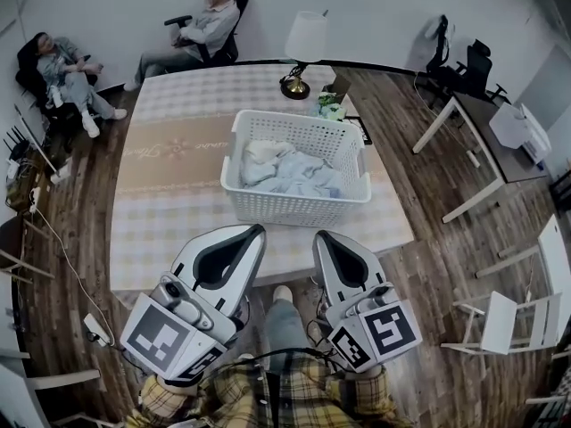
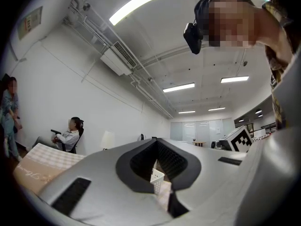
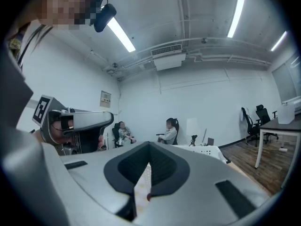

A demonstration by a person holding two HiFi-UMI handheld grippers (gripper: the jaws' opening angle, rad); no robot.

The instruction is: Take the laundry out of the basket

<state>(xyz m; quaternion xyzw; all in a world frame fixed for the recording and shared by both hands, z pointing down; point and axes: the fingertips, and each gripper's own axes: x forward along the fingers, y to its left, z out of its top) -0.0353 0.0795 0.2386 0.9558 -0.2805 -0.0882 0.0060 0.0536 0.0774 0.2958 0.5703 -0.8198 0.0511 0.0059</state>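
A white slatted laundry basket (image 1: 294, 205) stands on the bed, near its front right side. Pale blue and white laundry (image 1: 285, 171) lies crumpled inside it. My left gripper (image 1: 252, 233) is shut and empty, its tip just short of the basket's front wall, over the bed's front edge. My right gripper (image 1: 321, 238) is also shut and empty, beside the left one, a little below the basket's front. In the left gripper view, a corner of the basket (image 2: 157, 176) shows between the shut jaws. In the right gripper view, the basket's rim (image 3: 207, 149) lies ahead to the right.
The bed (image 1: 178, 159) has a pale checked cover. A lamp (image 1: 302, 47) stands at its far edge, a green item (image 1: 331, 107) behind the basket. Two people sit on chairs (image 1: 201, 29) by the far wall. A white desk (image 1: 482, 141) and chairs stand right.
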